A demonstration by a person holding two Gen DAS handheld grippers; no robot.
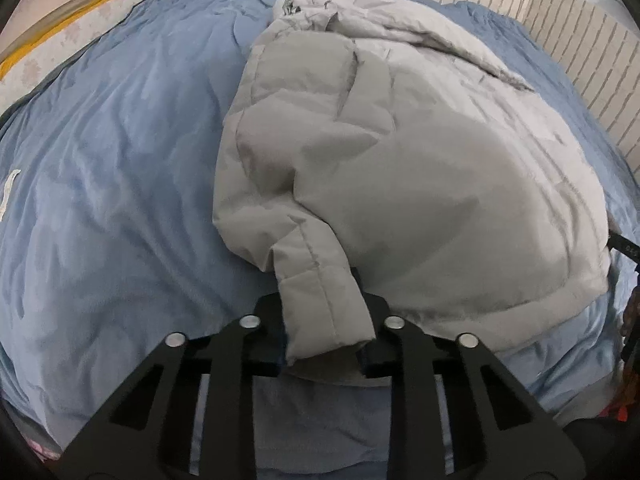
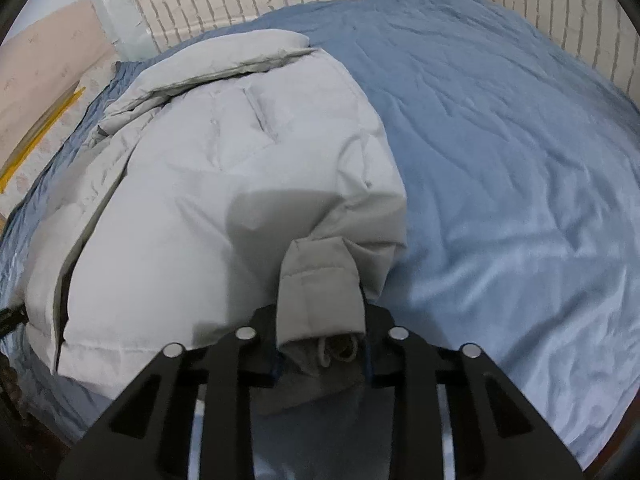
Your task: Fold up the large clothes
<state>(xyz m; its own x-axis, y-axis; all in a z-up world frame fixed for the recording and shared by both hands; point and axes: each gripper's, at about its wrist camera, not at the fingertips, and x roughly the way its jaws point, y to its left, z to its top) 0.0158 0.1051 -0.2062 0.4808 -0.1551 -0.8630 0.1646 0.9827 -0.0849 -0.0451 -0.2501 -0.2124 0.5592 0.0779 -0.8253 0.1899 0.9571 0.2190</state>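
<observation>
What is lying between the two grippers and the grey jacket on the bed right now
Nothing visible. The left gripper already has one sleeve cuff between its fingers, and the right gripper has the other cuff. The grey jacket lies alone on the blue bedspread.

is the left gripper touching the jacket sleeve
Touching: the left wrist view shows the left gripper with its fingers closed against both sides of the jacket sleeve.

Soft, even indoor light fills both views, moderately bright, without glare. The puffy pale grey quilted jacket (image 1: pixel 400 168) carries a broad shadow just ahead of the black fingers (image 1: pixel 376 316), and a darker patch in the right wrist view. The wrinkled blue bedsheet (image 2: pixel 500 160) gleams faintly. Fisheye curvature bends the edges, corners vignette black, detail slightly soft.
</observation>
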